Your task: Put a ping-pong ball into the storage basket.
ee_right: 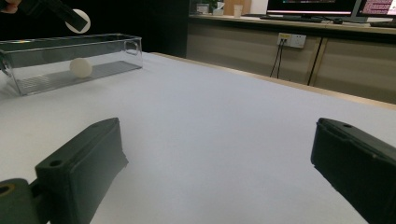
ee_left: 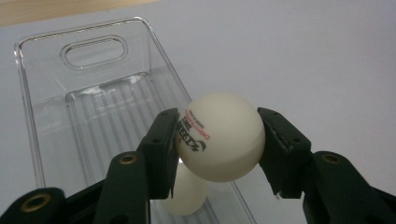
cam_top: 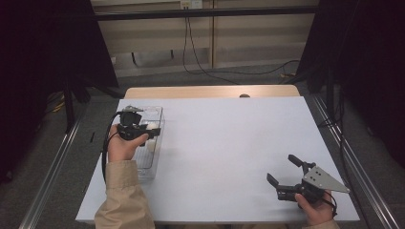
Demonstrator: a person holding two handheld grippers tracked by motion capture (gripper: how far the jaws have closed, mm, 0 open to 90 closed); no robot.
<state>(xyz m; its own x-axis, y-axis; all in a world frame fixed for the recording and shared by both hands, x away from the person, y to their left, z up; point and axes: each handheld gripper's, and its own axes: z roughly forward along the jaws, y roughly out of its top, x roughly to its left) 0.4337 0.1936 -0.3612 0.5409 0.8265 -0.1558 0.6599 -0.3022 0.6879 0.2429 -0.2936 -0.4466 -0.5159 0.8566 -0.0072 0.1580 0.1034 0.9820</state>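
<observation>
My left tongs (ee_left: 217, 144) grip a white ball (ee_left: 219, 136), holding it above the clear plastic bin (ee_left: 93, 49) at the tabletop's (cam_top: 229, 143) left edge. A second ball (ee_right: 80, 67) lies inside that bin. My right tongs (cam_top: 282, 171) stand wide open with nothing between them, well apart near the right corner.

Sleeve: tan cloth cuff (cam_top: 123, 191) on the left forearm
Left gripper (ee_left: 218, 140): black body, blocky black jaws, brass-ringed screw holes
Left cable: black, looping beside the wrist
Right gripper (cam_top: 283, 172): black, square-ended jaws
Plate (cam_top: 325, 180): grey, three-cornered, dotted with small holes
</observation>
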